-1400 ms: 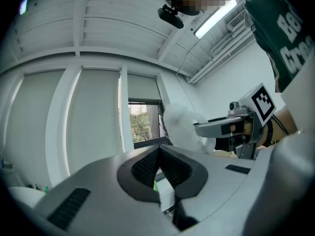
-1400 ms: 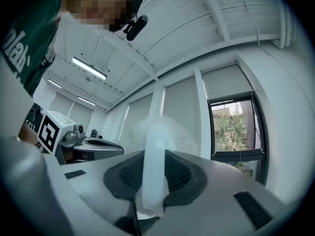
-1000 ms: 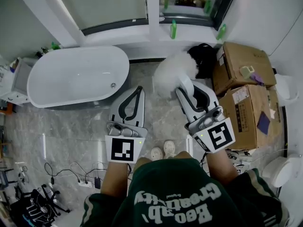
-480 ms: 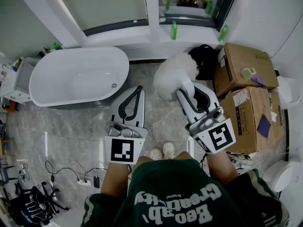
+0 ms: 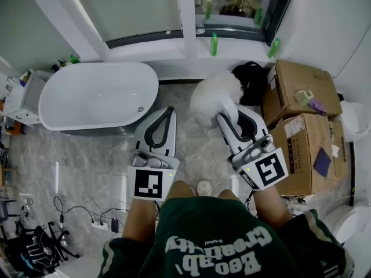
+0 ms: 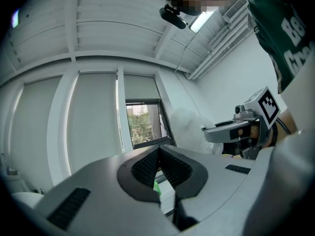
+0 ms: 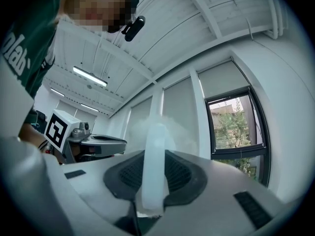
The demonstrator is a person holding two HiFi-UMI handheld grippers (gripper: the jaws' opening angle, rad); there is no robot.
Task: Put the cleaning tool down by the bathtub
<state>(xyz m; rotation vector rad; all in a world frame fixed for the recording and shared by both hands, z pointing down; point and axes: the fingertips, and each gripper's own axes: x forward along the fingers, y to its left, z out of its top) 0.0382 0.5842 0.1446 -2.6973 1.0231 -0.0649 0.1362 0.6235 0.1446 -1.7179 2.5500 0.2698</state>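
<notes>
The cleaning tool is a fluffy white duster [image 5: 213,97] on a pale translucent handle [image 7: 153,166]. My right gripper [image 5: 227,110] is shut on that handle, and the fluffy head [image 7: 157,129] stands up past the jaws. A white oval bathtub [image 5: 95,96] sits on the marble floor to the upper left, apart from the duster. My left gripper [image 5: 168,112] hangs just right of the tub's end, jaws shut with nothing between them; its ribbed pads [image 6: 147,167] meet at the tips. Both grippers point upward toward the window wall.
Cardboard boxes [image 5: 301,117] stand stacked along the right wall, with a black bag [image 5: 250,79] behind the duster. Green bottles [image 5: 214,44] sit on the window ledge. A power strip with cables [image 5: 98,220] lies on the floor at lower left. A toilet [image 5: 342,222] is at the lower right.
The head view has shifted slightly, so the tub and floor sit a little lower in frame. Both grippers hold the same poses, and the duster stays in the right one.
</notes>
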